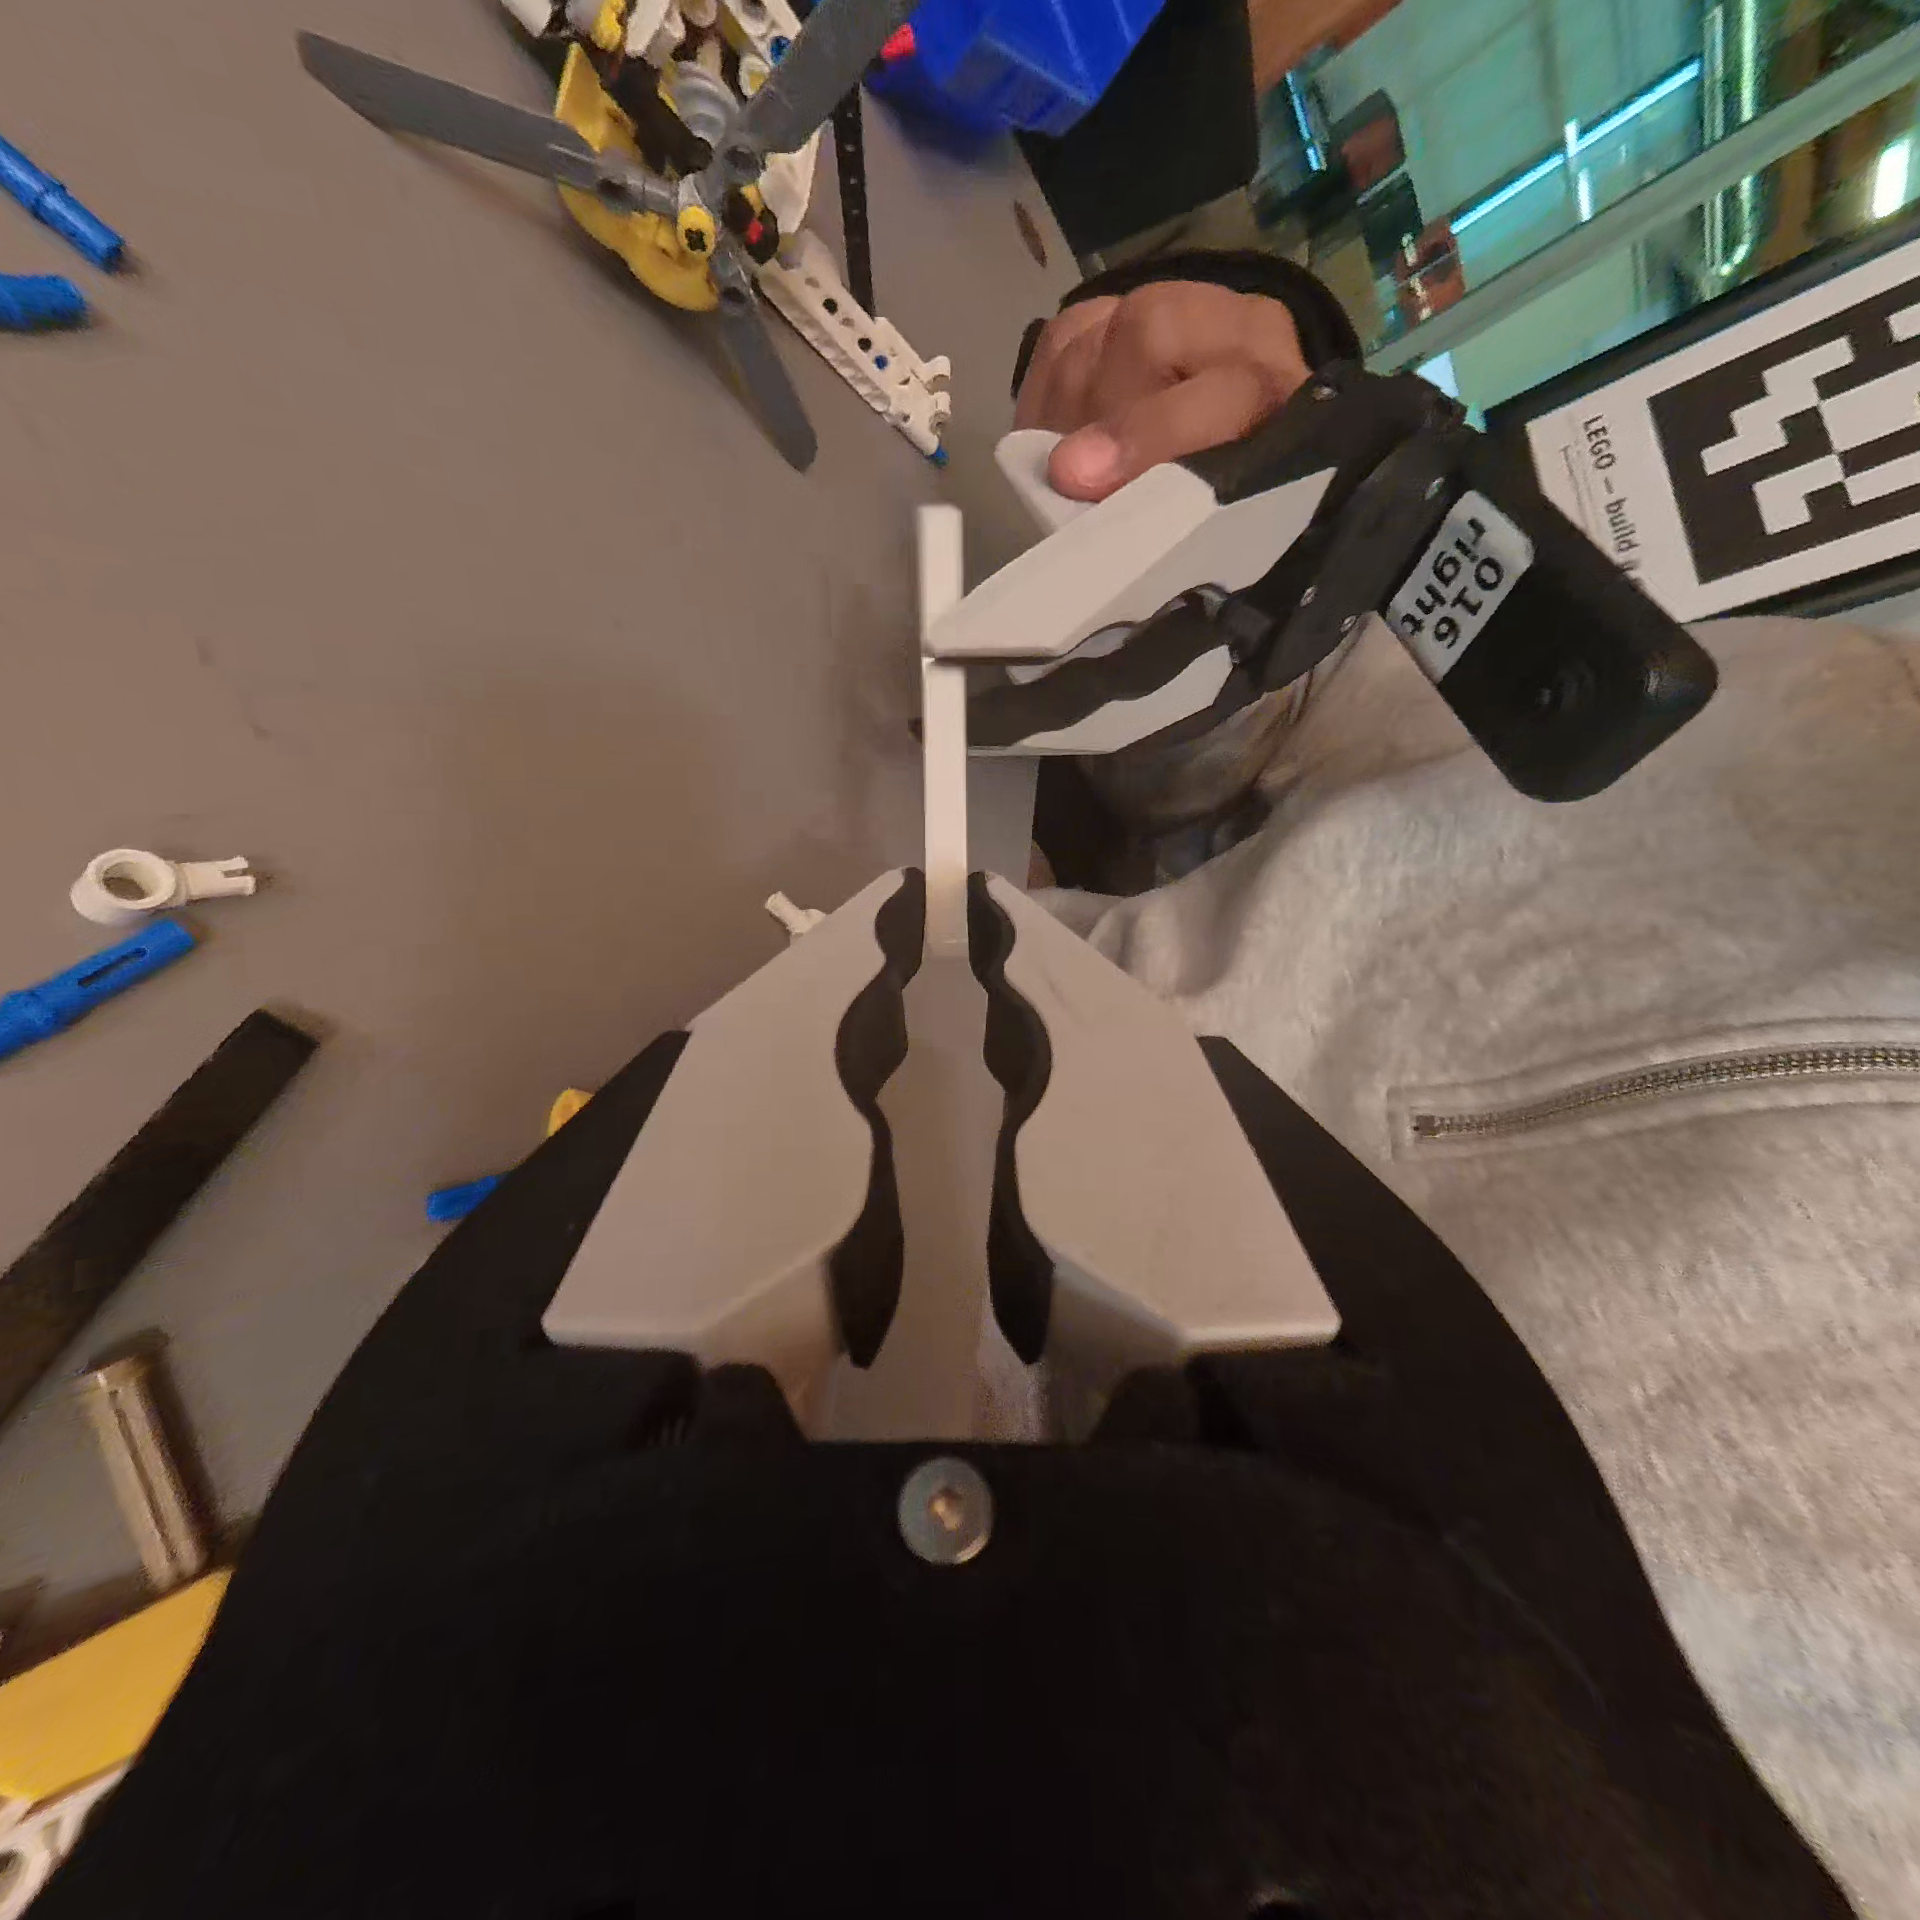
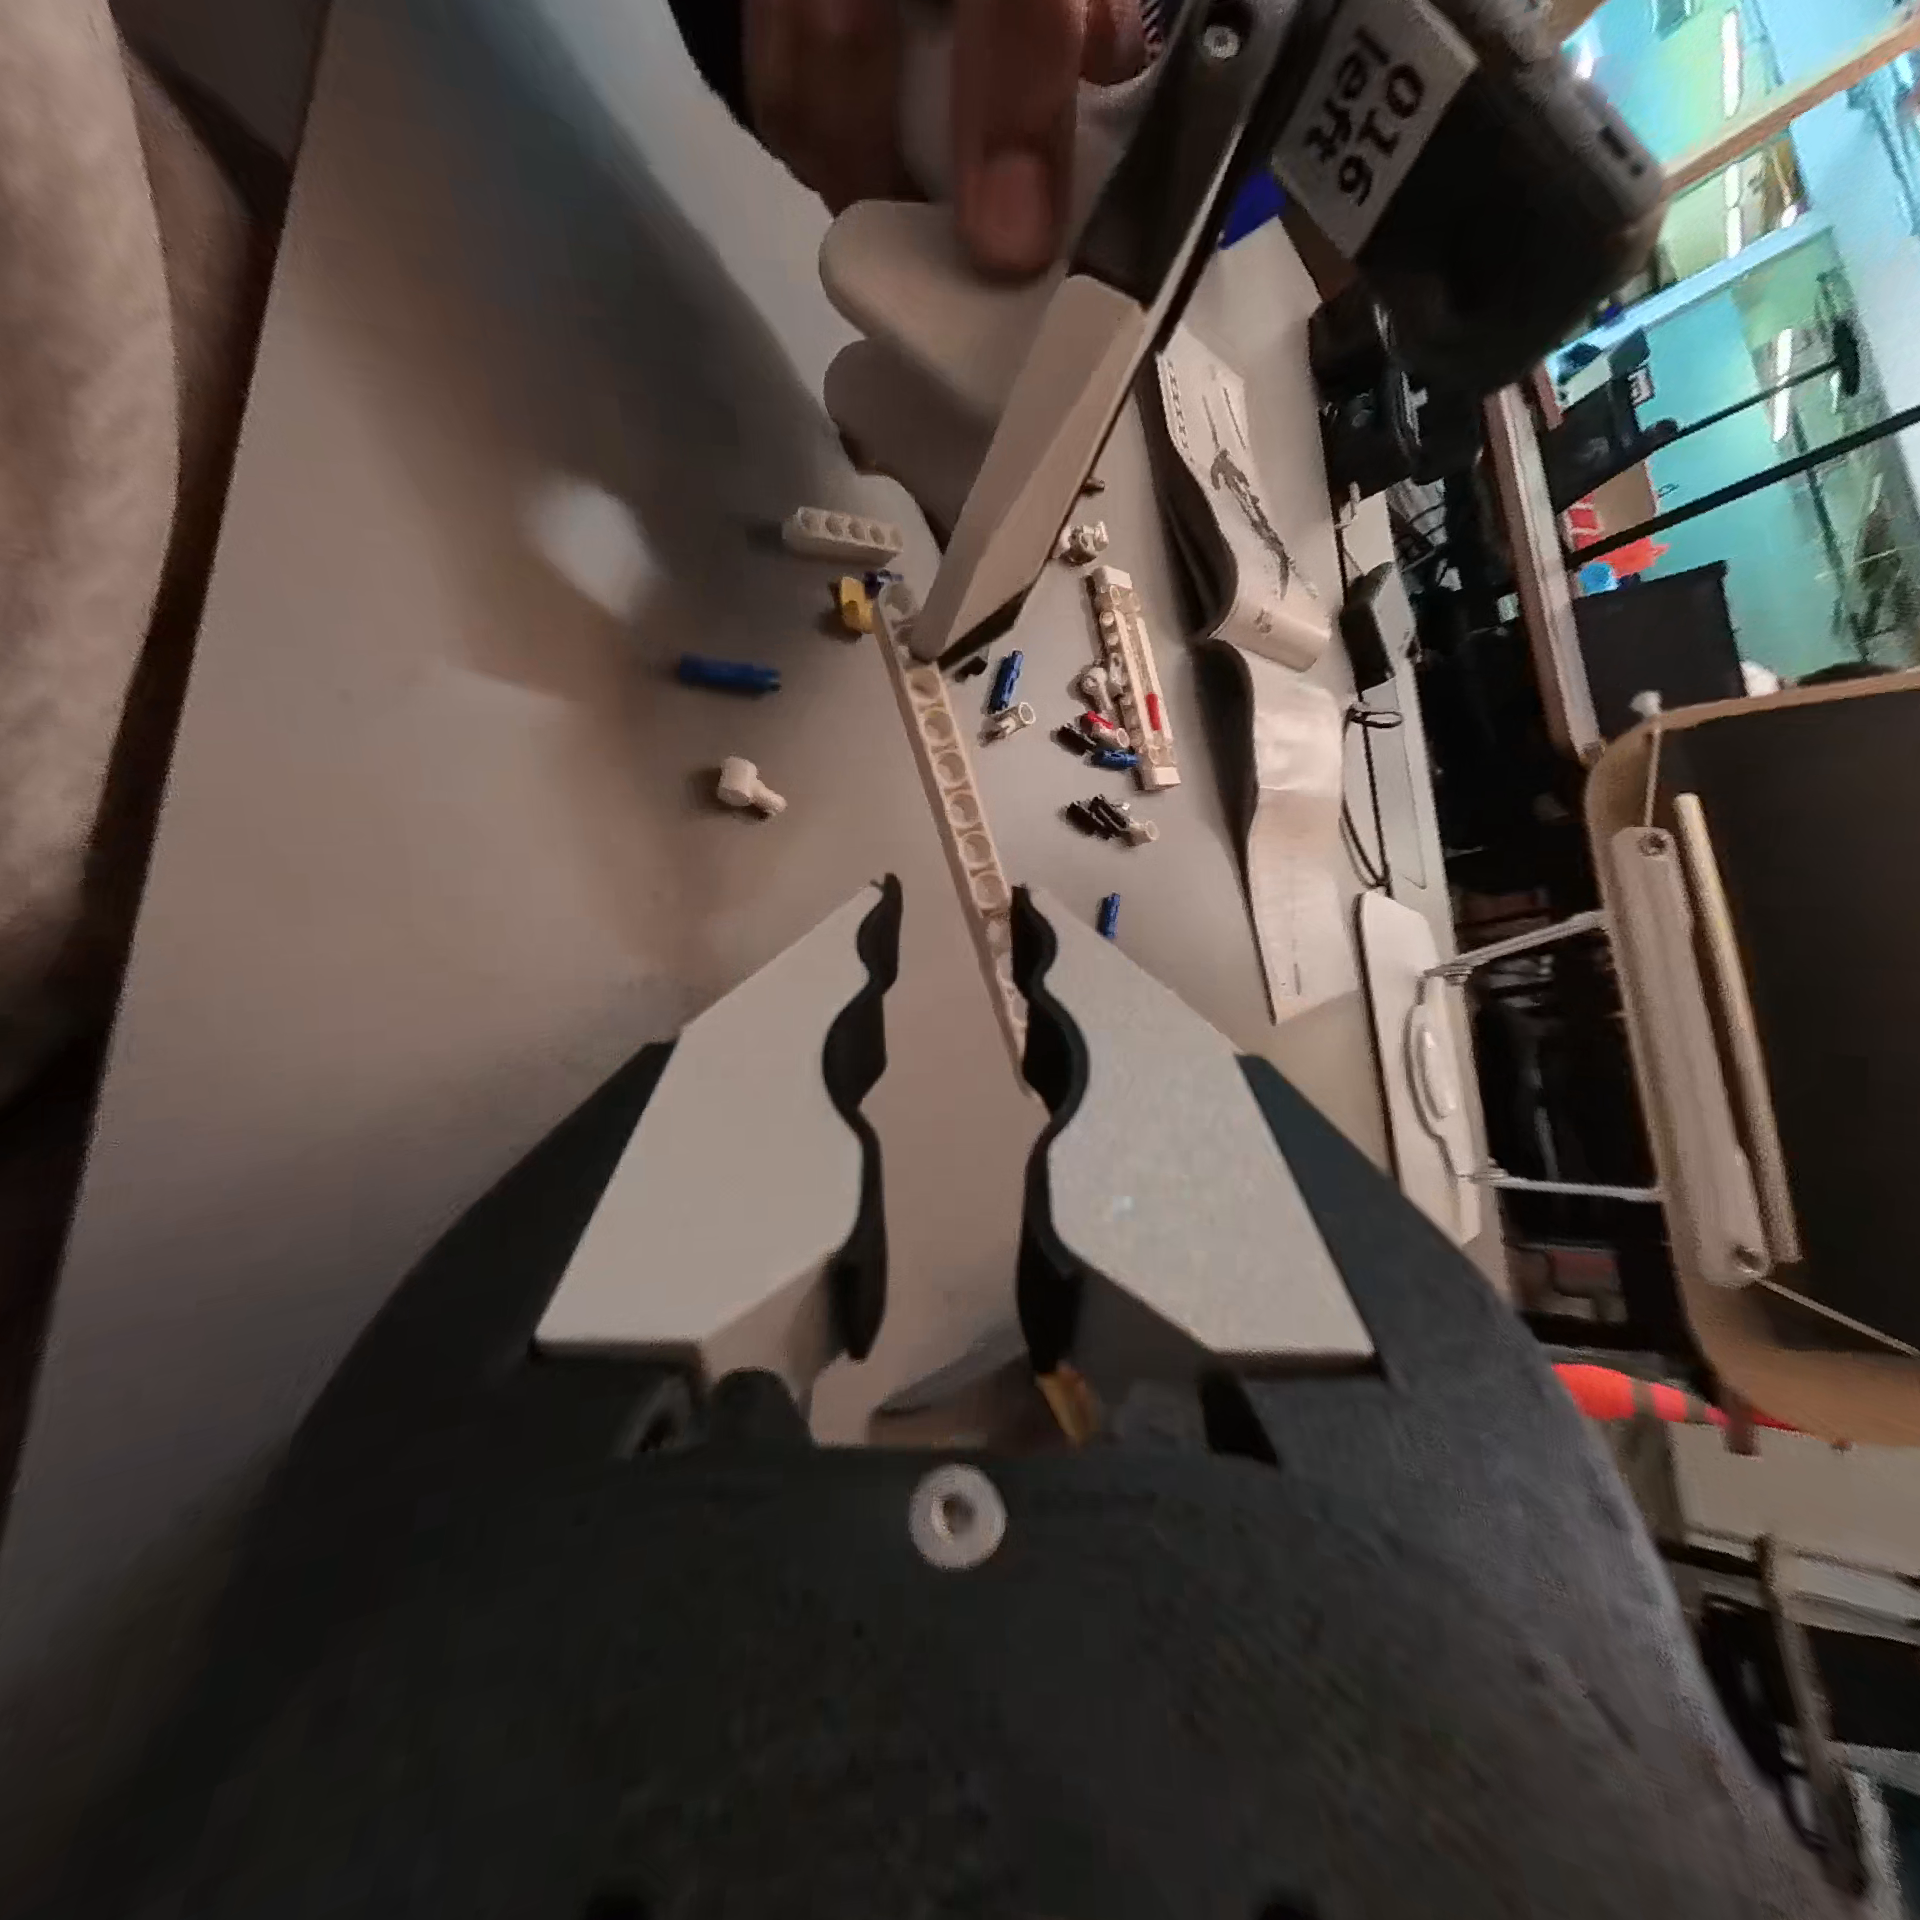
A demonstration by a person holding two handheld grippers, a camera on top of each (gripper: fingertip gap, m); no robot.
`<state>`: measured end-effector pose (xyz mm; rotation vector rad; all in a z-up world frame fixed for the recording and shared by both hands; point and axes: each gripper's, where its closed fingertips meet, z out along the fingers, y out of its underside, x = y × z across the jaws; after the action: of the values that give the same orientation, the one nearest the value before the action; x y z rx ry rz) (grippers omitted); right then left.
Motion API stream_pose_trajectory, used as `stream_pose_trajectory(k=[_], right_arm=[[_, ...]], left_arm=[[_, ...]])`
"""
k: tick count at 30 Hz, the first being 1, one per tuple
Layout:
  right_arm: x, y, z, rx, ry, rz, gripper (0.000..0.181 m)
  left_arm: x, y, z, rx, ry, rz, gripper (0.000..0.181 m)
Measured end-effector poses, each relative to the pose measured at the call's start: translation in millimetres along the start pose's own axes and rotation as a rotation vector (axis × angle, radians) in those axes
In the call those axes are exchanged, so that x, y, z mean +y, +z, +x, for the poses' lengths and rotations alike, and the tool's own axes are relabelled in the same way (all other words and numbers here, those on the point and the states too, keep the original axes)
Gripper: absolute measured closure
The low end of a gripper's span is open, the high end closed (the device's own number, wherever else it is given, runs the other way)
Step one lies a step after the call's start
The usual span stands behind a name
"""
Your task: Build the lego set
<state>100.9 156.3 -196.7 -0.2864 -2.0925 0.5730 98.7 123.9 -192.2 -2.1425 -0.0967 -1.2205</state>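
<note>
Two grippers are sharing one long white beam [image 1: 943, 727] above the grey table [image 1: 416, 623]. Left wrist view: left gripper [image 1: 943, 894] is pinching the beam's near end, right gripper [image 1: 940, 665] is closing on it farther up, helicopter model [image 1: 686, 177] lying beyond. Right wrist view: right gripper [image 2: 951, 914] is standing partly apart, the beam [image 2: 956, 790] touching only one pad [image 2: 1039, 997]; left gripper [image 2: 935, 644] is clamping its far end among loose pieces [image 2: 1101, 727].

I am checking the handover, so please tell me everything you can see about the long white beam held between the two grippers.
The long white beam is a thin, straight strip of what looks like plastic, with a row of round holes along its flat face. It is lifted above the grey table. The left gripper has its jaws closed on one end. The right gripper meets the other end: the beam lies against one jaw only, with a gap to the other.
</note>
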Motion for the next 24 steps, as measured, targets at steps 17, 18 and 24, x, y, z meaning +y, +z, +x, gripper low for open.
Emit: stream_pose_trajectory(k=[17, 18, 24], right_arm=[[35.5, 15.5, -24.3, -0.352, 0.432, -0.213, 0.175], [36.5, 17.0, -25.5, -0.367, 0.442, -0.218, 0.175], [39.2, 20.4, -20.6, -0.336, 0.462, -0.188, 0.153]], left_arm=[[-22.9, -19.7, -46.2, -0.380, 0.202, 0.119, 0.141], [-23.9, -19.6, -46.5, -0.393, 0.217, 0.121, 0.141], [-27.9, -22.6, -46.6, -0.416, 0.267, 0.154, 0.142]])
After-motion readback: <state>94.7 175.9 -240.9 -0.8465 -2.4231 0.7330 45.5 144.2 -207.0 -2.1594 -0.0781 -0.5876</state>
